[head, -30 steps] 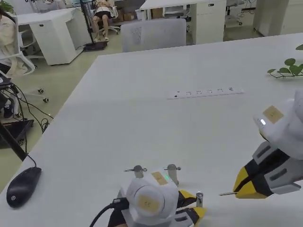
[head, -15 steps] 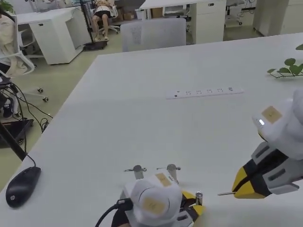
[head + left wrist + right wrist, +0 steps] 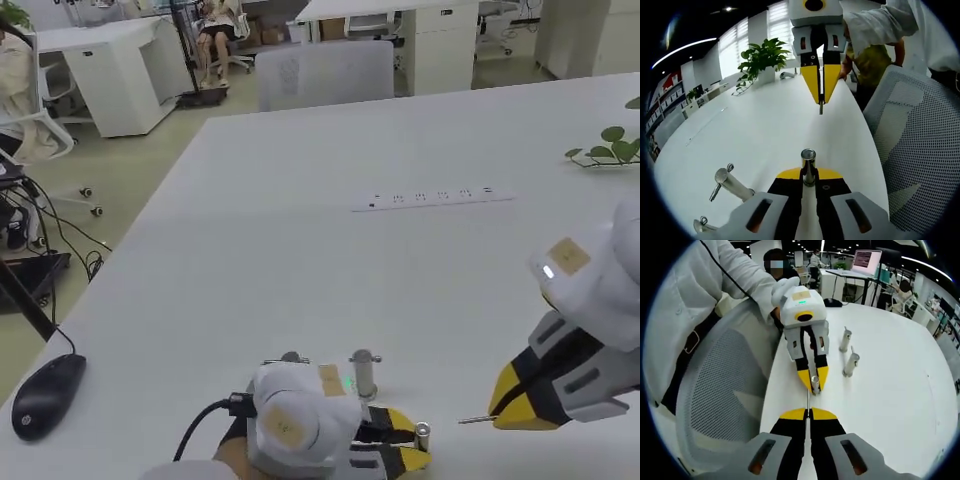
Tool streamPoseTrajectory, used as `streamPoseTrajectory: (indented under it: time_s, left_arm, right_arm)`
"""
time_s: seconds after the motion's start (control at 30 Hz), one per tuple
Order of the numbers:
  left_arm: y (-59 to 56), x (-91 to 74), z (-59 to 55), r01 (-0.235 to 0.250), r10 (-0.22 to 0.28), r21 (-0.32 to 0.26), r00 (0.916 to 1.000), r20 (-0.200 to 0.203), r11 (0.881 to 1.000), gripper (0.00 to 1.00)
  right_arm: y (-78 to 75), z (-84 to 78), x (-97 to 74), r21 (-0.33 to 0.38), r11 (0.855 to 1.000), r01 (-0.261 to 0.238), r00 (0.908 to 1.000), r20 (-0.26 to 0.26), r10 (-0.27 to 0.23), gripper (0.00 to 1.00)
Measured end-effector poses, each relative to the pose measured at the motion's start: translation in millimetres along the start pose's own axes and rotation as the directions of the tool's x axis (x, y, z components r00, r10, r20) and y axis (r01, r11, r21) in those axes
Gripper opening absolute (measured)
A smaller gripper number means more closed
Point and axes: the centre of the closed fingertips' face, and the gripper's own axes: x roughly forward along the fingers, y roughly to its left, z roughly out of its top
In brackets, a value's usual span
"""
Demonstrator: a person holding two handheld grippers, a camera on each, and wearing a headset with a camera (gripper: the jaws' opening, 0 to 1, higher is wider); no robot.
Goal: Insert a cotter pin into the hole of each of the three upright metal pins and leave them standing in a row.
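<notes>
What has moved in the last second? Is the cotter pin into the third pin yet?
Not yet. The left gripper, shut on the third metal pin, drew slightly toward the person, its body swinging left. The right gripper came the same way with its cotter pin, the tip still short of that pin. The two finished pins stayed standing; the mouse and power strip did not move.

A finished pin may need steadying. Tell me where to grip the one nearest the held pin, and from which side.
Probably the bare lower shaft of the finished pin, below the cotter pin crossing its head, coming level from the person's side: it stands upright, and its neighbour flanks it.
</notes>
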Motion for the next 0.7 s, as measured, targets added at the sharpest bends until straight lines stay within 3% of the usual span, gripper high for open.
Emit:
streamPoseTrajectory:
  time_s: [0.27,0.47,0.7]
  left_arm:
    - [1.0,2.9,1.5,0.080,-0.080,0.077,0.9968,-0.008,0.994,0.07]
    - [3.5,4.5,1.5,0.118,-0.118,0.068,0.9930,0.002,0.991,0.07]
    - [5.2,4.6,-0.3,0.108,-0.108,0.023,0.9941,0.000,0.994,0.08]
  right_arm:
    - [1.3,-1.0,2.3,0.004,1.000,-0.007,1.0000,-0.004,0.007,0.03]
    - [-0.4,-2.4,3.1,0.010,1.000,-0.009,1.0000,-0.004,0.009,0.03]
    - [-3.3,-2.1,3.2,0.011,1.000,-0.009,0.9999,-0.005,0.009,0.03]
